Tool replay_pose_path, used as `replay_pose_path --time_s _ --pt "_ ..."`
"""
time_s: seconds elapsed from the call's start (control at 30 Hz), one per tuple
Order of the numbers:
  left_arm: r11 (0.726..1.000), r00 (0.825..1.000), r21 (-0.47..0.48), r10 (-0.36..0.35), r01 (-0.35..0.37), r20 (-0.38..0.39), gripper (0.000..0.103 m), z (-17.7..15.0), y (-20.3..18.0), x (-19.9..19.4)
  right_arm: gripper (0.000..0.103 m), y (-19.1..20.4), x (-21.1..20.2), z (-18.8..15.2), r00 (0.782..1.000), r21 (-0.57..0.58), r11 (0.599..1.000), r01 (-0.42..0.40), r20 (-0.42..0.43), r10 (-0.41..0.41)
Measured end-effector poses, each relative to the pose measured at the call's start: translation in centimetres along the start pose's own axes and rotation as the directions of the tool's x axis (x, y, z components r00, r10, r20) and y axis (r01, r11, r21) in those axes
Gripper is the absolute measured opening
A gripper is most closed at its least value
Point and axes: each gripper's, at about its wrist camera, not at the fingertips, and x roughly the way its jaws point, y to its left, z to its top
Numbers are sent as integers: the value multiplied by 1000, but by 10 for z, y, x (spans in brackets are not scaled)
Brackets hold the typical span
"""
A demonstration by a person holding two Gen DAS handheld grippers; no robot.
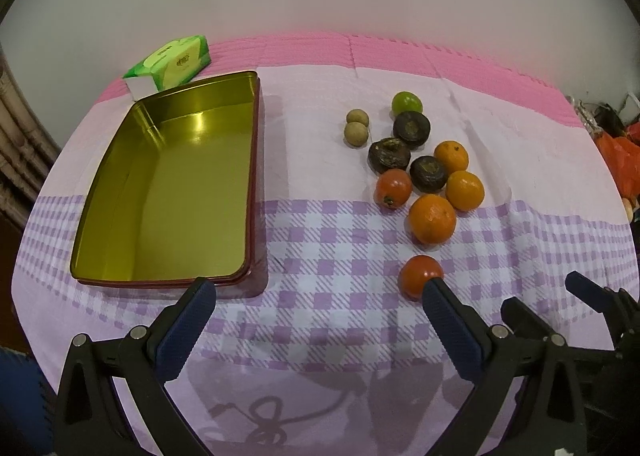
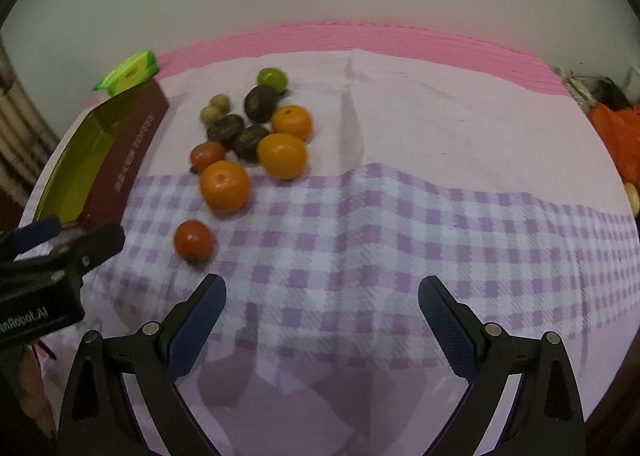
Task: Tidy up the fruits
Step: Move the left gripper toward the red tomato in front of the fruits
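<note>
The left claw (image 1: 320, 292) is wide open and holds nothing. A red tomato (image 1: 420, 275) sits just by its right finger; I cannot tell if they touch. The gold tin (image 1: 168, 184) waits ahead on its left, ready for fruit. The oranges (image 1: 432, 218) and dark fruits (image 1: 411, 127) lie bunched ahead on the worktop (image 1: 328, 240). The right claw (image 2: 322, 290) is wide open too, holding nothing.

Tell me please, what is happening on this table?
A person holds two open tools, left tool and right tool, above the purple checked tablecloth. Nothing is grasped yet. The gold-lined rectangular tin is empty. The fruit lies beside it; one loose red tomato lies nearest the tools.
</note>
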Motion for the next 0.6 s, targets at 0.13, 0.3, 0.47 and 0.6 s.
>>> replay_pose_path --time_s 0.13,0.3,0.47,0.6 --pt "1000 1000 -10 -3 3 2 103 0 4 0 97 -6 -6 7 999 11 1000 -21 33 20" --pt "1000 1000 -1 -8 8 -4 103 0 2 2 97 -6 -31 24 984 -67 996 62 170 -50" --pt "999 1000 30 -15 15 -7 103 -2 -6 3 97 -15 -71 38 911 -55 991 124 402 -92" --pt "998 1000 65 -26 27 -18 103 -2 -17 6 102 -28 -63 59 922 -21 984 179 352 -160"
